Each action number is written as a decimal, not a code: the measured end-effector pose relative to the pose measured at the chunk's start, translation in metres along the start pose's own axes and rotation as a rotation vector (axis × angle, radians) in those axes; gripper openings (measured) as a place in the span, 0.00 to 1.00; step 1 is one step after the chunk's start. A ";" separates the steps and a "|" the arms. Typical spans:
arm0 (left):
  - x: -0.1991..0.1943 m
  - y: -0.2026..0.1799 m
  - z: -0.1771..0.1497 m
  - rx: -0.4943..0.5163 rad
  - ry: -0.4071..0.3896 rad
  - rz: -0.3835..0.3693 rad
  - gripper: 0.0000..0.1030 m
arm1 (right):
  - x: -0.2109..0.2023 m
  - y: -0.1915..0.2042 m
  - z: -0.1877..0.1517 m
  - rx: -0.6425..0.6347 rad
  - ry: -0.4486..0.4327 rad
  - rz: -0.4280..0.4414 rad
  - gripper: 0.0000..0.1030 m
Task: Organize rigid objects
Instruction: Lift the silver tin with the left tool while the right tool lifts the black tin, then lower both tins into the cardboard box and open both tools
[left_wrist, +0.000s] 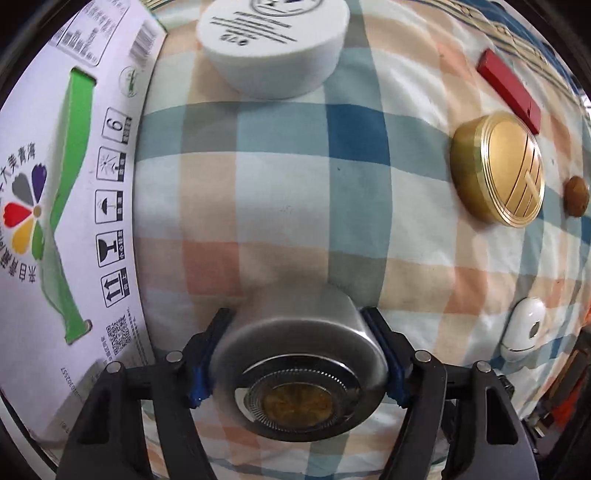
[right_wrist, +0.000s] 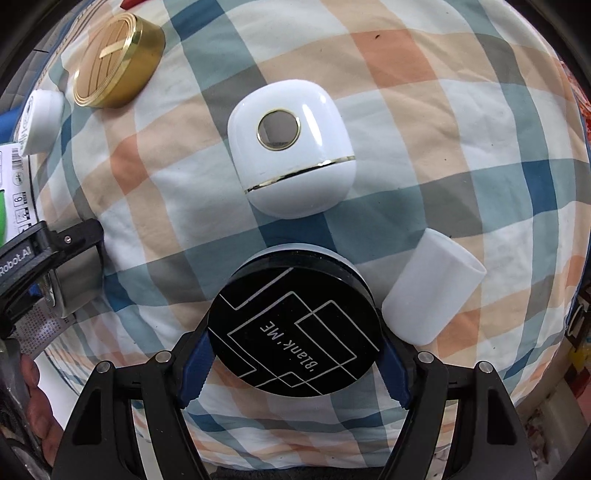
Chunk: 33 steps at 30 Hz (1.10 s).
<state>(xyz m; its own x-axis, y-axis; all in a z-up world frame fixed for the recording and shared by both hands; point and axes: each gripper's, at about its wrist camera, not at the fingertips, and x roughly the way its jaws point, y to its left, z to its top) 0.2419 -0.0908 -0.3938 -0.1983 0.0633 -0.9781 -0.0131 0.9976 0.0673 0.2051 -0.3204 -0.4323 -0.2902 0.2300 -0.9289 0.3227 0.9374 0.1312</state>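
Note:
My left gripper (left_wrist: 301, 354) is shut on a round silver metal case (left_wrist: 299, 373) with a gold centre, low over the checked cloth (left_wrist: 280, 206). It also shows in the right wrist view (right_wrist: 74, 273) at the left edge. My right gripper (right_wrist: 293, 365) is shut on a round black compact (right_wrist: 293, 325) printed "Blank.ME". A white rounded case (right_wrist: 291, 155) with a gold-ringed window lies just beyond it. A white cylinder (right_wrist: 432, 291) lies on its side, right of the compact. A gold round tin (left_wrist: 498, 170) (right_wrist: 118, 61) and a white round jar (left_wrist: 273, 48) rest on the cloth.
A white printed cardboard box (left_wrist: 74, 192) stands along the left edge of the cloth. A red flat block (left_wrist: 509, 90), a small brown object (left_wrist: 576, 201) and the white case (left_wrist: 522, 328) lie at the right in the left wrist view.

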 end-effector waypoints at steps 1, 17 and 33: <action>0.001 -0.005 -0.002 0.013 -0.008 0.010 0.67 | -0.002 0.002 0.001 -0.006 0.000 -0.007 0.76; -0.034 -0.065 -0.082 0.137 -0.092 -0.078 0.67 | -0.046 0.016 -0.046 -0.154 -0.082 -0.029 0.75; -0.170 0.032 -0.104 0.121 -0.315 -0.266 0.67 | -0.180 0.077 -0.092 -0.276 -0.261 0.102 0.75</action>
<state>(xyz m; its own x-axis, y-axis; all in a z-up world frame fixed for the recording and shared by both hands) 0.1731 -0.0720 -0.2052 0.1054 -0.2108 -0.9718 0.0955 0.9749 -0.2011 0.1998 -0.2652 -0.2231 -0.0187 0.2849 -0.9584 0.0733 0.9563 0.2829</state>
